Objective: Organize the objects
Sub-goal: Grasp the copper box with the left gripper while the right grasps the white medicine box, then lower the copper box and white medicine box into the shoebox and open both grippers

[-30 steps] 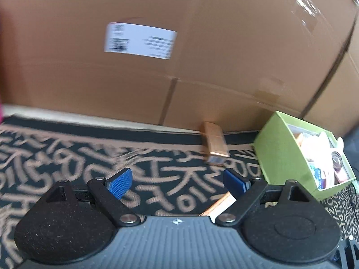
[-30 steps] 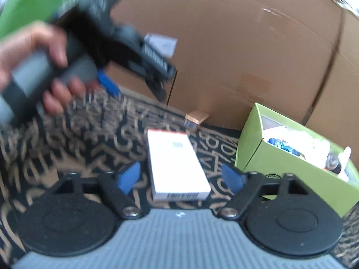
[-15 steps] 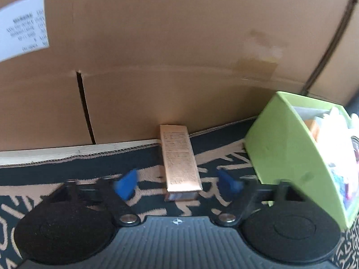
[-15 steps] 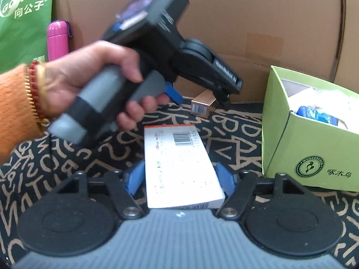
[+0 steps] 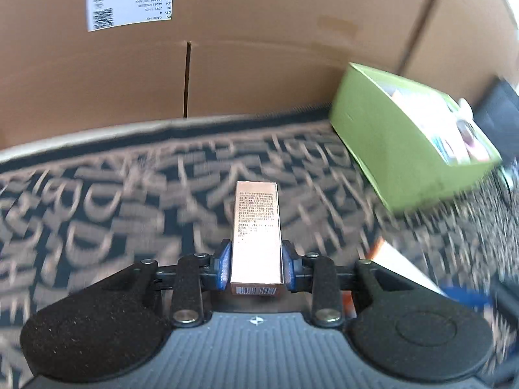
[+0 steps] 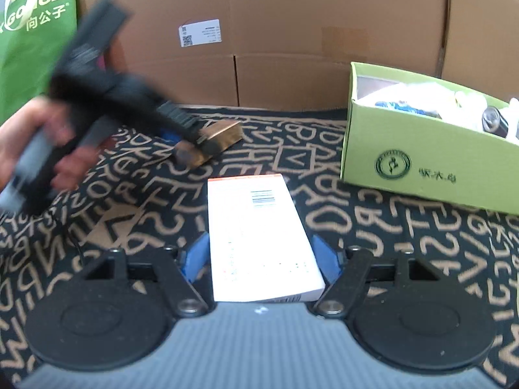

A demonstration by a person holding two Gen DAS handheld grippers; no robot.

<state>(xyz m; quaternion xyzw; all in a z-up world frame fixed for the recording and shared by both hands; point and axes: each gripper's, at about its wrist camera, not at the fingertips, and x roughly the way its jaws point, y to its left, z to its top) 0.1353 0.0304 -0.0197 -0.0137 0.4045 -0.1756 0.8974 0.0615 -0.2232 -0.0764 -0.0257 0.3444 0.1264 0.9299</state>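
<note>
My left gripper (image 5: 256, 269) is shut on a slim copper-coloured box (image 5: 256, 233), its blue pads pressed on both long sides, held above the patterned cloth. The same box (image 6: 223, 136) and the left gripper (image 6: 191, 142) show in the right wrist view, left of centre. My right gripper (image 6: 261, 259) is open around a flat white box (image 6: 259, 240) that lies on the cloth; the pads stand just apart from its sides. A green open box (image 6: 421, 162) (image 5: 395, 139) filled with items stands at the right.
A black cloth with tan letters (image 6: 373, 233) covers the surface. Large cardboard cartons (image 6: 292, 32) form a wall behind. A green bag (image 6: 35, 32) stands at the far left. A corner of the white box (image 5: 399, 265) shows in the left wrist view.
My left gripper closed on the copper box at the carton wall and pulled it back away from there. My right gripper stays open around the white box.
</note>
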